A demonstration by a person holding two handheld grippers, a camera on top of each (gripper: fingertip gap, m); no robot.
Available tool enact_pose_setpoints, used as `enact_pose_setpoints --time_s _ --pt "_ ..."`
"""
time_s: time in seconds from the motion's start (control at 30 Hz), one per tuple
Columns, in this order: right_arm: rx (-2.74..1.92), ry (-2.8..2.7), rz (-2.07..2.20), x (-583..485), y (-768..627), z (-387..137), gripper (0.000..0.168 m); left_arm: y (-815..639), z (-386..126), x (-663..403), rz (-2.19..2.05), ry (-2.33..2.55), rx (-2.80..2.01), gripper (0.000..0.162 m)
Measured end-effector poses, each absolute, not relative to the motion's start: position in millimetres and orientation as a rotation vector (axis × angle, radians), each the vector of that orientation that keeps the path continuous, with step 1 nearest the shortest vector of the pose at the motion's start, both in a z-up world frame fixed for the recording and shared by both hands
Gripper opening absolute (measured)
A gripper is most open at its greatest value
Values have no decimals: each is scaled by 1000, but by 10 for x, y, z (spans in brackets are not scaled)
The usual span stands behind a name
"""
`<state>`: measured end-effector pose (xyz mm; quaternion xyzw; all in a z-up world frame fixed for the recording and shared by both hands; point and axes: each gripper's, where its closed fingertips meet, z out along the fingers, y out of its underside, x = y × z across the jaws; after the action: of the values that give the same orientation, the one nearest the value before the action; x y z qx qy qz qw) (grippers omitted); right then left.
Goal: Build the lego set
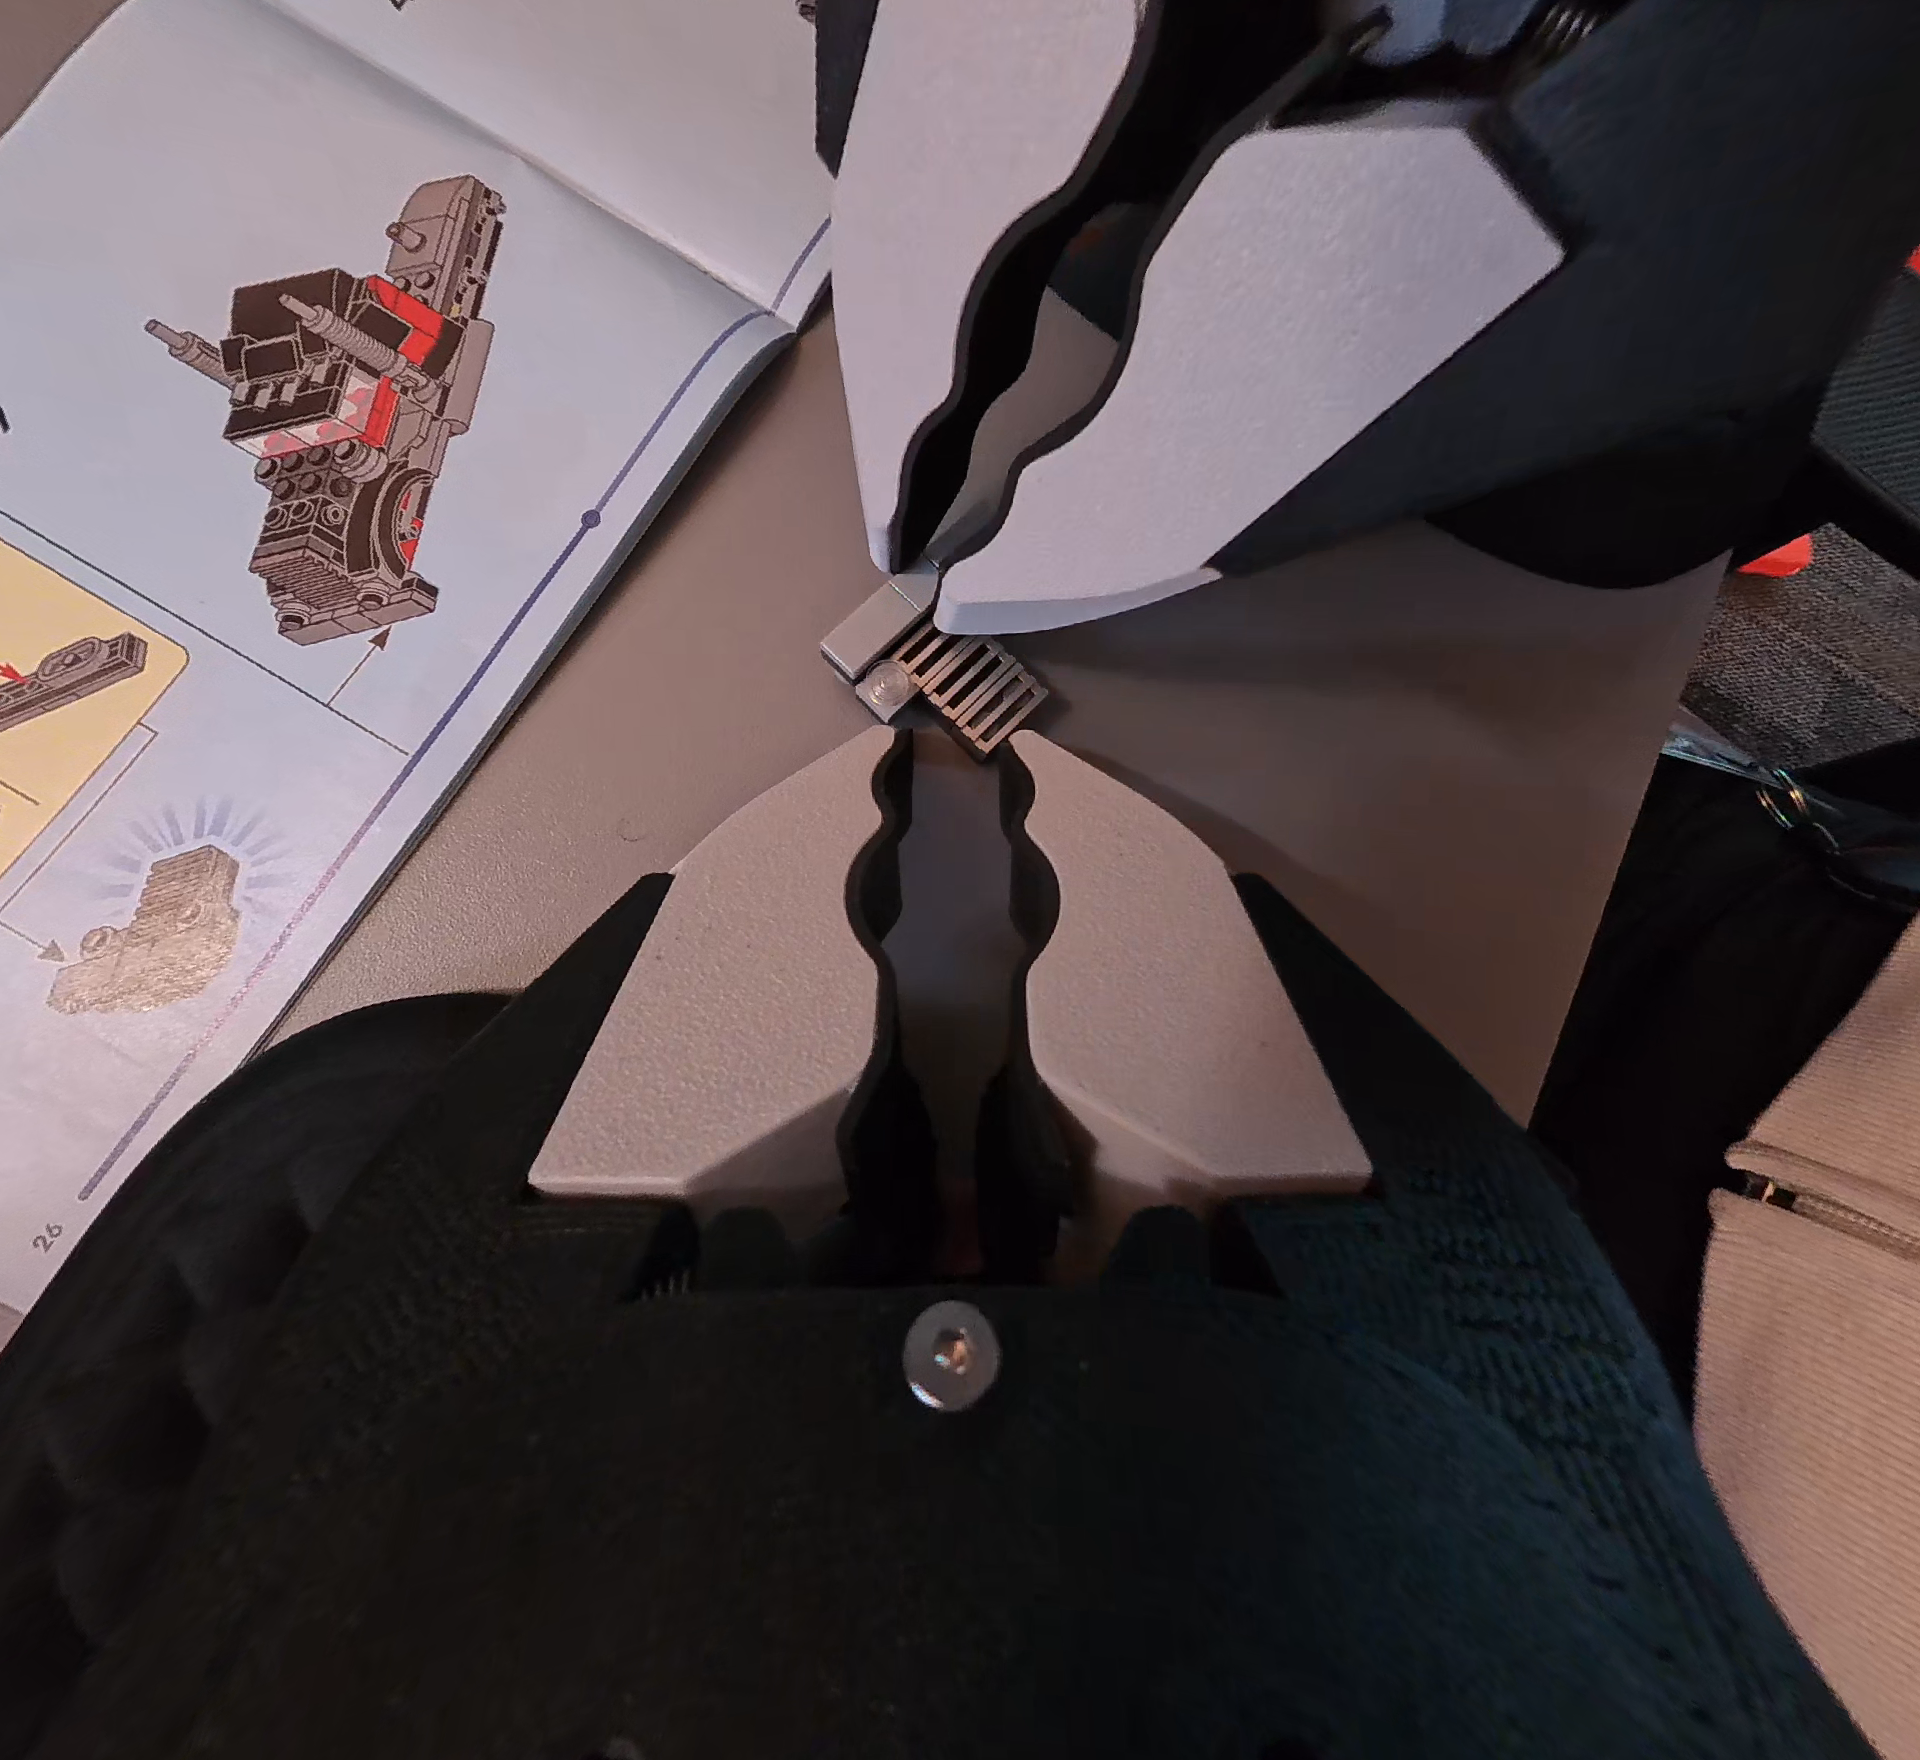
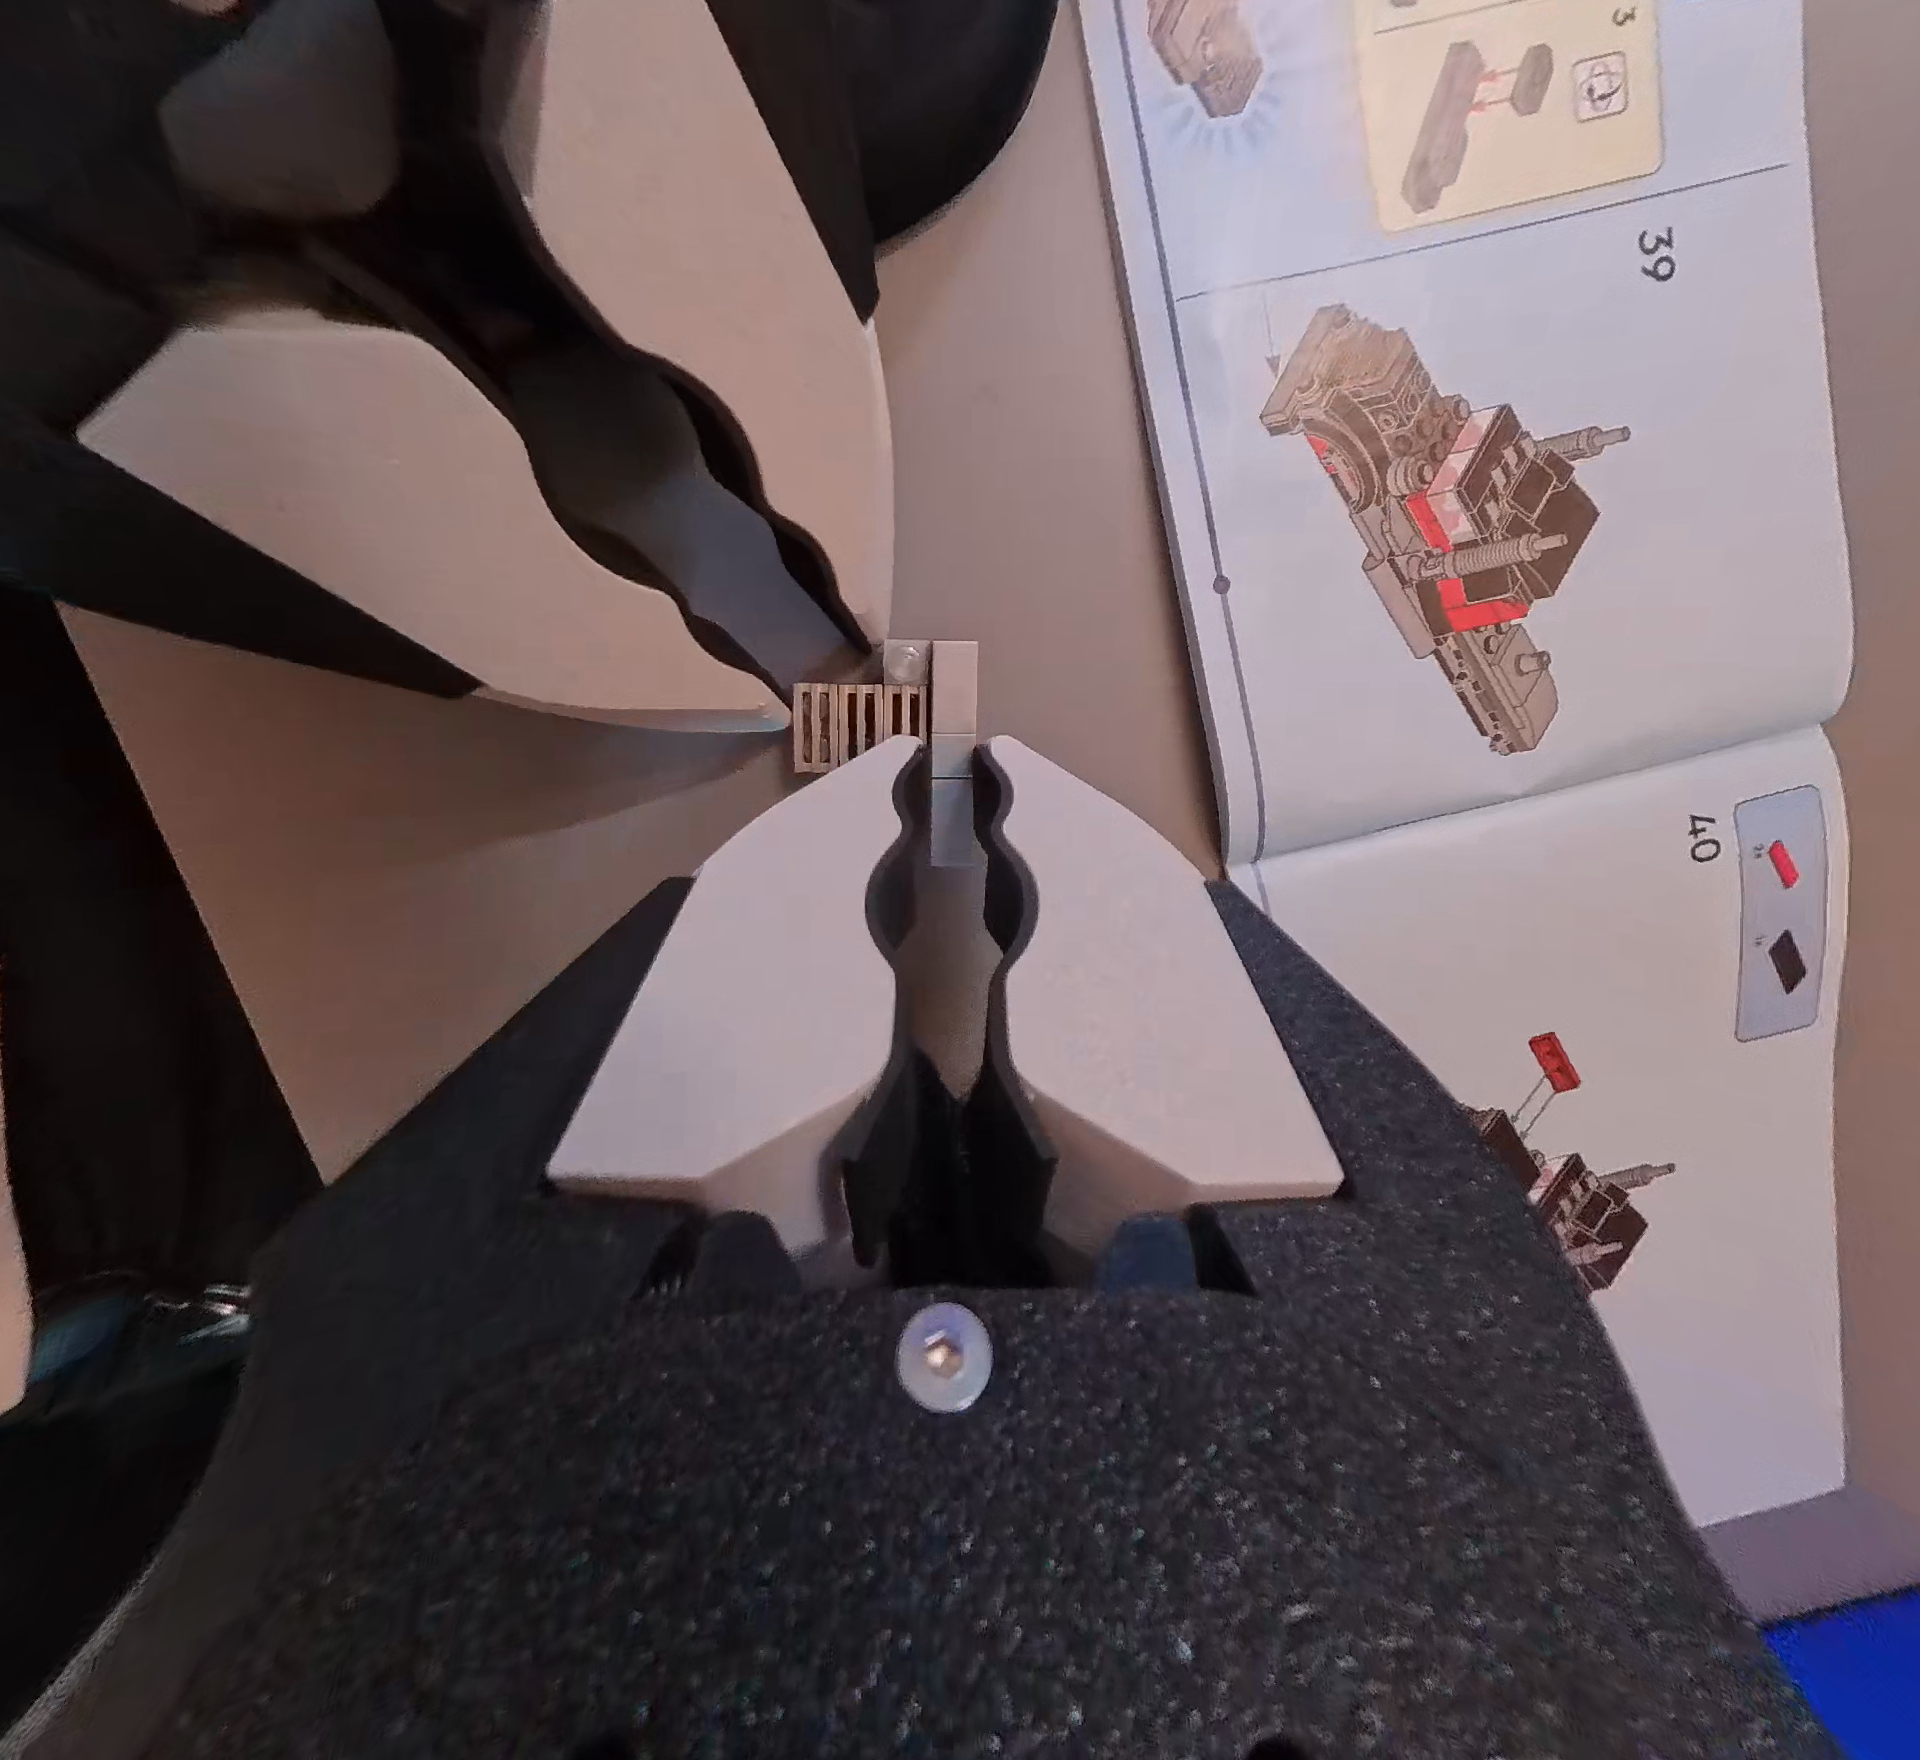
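both fingers nearly closed: left gripper (image 1: 951, 736) pinches grille tile (image 1: 977, 680), right gripper (image 2: 948, 746) grips smooth grey tile (image 2: 954, 687).

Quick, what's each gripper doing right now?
Left gripper: jaws shut on the grey grille piece.
Right gripper: jaws shut on the smooth grey bar joined to that grille piece.

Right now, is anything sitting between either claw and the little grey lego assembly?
No. The left claw pinches the grille end of the grey lego assembly; the right claw grips its smooth tile end. The instruction booklet lies off to the side.
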<state>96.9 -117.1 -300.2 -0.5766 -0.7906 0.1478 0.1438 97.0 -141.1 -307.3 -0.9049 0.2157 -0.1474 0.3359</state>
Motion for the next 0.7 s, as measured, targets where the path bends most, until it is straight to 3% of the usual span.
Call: enact_pose_setpoints --time_s 0.37,0.7 --pt "-1687 -2299 497 961 -1182 -3005 8 -1345 -2764 865 -648 341 -2188 9" --pt "-1663 -2300 482 951 -1194 -3005 8 -1166 -2907 899 -715 582 -2296 0"
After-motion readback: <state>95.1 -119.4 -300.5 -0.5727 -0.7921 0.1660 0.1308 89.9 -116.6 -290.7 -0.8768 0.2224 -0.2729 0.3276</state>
